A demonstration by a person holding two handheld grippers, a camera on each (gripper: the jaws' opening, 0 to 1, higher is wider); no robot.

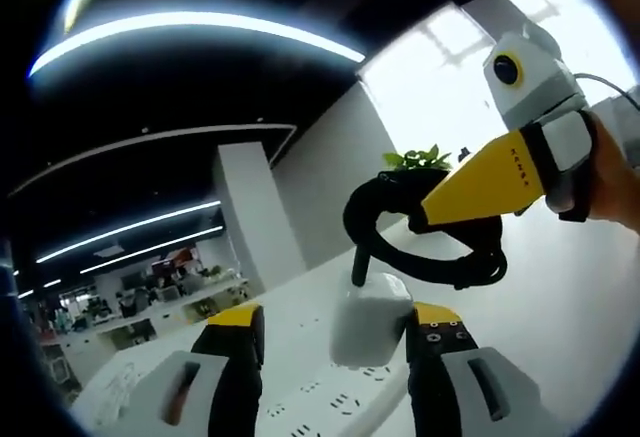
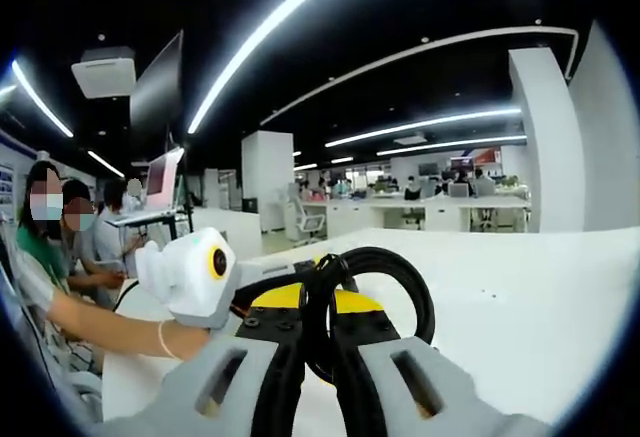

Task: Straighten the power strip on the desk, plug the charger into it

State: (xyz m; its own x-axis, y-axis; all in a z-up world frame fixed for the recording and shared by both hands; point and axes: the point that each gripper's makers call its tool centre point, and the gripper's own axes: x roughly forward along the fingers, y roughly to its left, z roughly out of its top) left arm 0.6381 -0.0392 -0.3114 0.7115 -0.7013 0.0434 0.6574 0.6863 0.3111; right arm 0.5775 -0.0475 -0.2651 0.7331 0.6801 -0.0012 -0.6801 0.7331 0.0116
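One charger (image 1: 368, 319), one power strip (image 1: 330, 402), one cable (image 2: 385, 282).

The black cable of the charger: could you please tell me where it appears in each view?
Left gripper view: the black cable loops right of centre, rising from the white charger, with the right gripper shut on it.
Right gripper view: the cable's loop sits at lower centre, pinched between that gripper's jaws.
Shared landmark: the white desk, on which the cable lies.
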